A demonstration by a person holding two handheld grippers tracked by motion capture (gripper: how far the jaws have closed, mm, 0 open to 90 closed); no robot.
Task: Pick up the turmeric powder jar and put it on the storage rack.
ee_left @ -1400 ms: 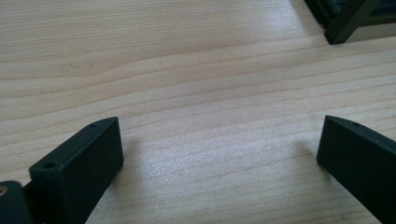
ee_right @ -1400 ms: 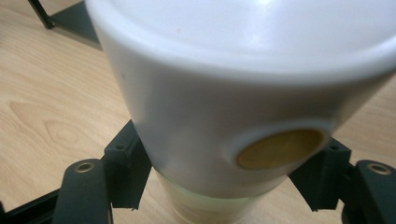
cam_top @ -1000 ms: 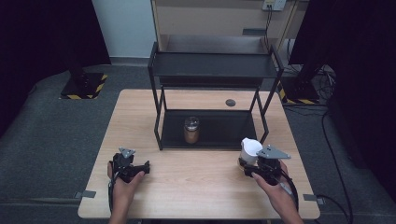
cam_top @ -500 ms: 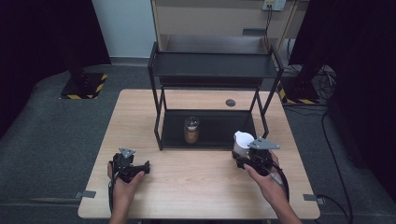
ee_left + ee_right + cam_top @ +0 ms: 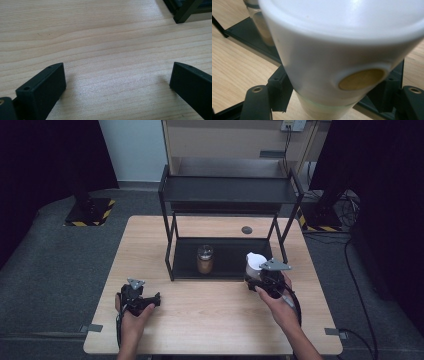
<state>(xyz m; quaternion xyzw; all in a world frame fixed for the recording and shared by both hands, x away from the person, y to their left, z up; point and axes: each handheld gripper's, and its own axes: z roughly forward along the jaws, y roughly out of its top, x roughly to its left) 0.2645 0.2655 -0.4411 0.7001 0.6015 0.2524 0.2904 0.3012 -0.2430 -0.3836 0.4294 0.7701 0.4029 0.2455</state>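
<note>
A white-lidded jar (image 5: 329,50) with a tan round spot on its lid is clamped between the jaws of my right gripper (image 5: 332,100). In the high view that jar (image 5: 254,262) is held by the right gripper (image 5: 261,276) just at the front right edge of the black rack's lower shelf (image 5: 230,270). A glass jar with brown contents (image 5: 205,259) stands on that shelf, left of the held jar; the same glass jar (image 5: 260,23) appears behind the white lid. My left gripper (image 5: 150,299) rests at the table's front left, its jaws wide apart over bare wood (image 5: 117,80).
The black two-tier rack (image 5: 227,190) stands mid-table, its right front post (image 5: 281,247) close to my right gripper. A small dark round disc (image 5: 246,229) lies on the wooden table (image 5: 210,320) behind the rack. A rack foot (image 5: 185,12) shows ahead of the left gripper.
My right gripper has carried the white-lidded jar left and away from the person, up to the rack's lower shelf. The left gripper has stayed where it was.
</note>
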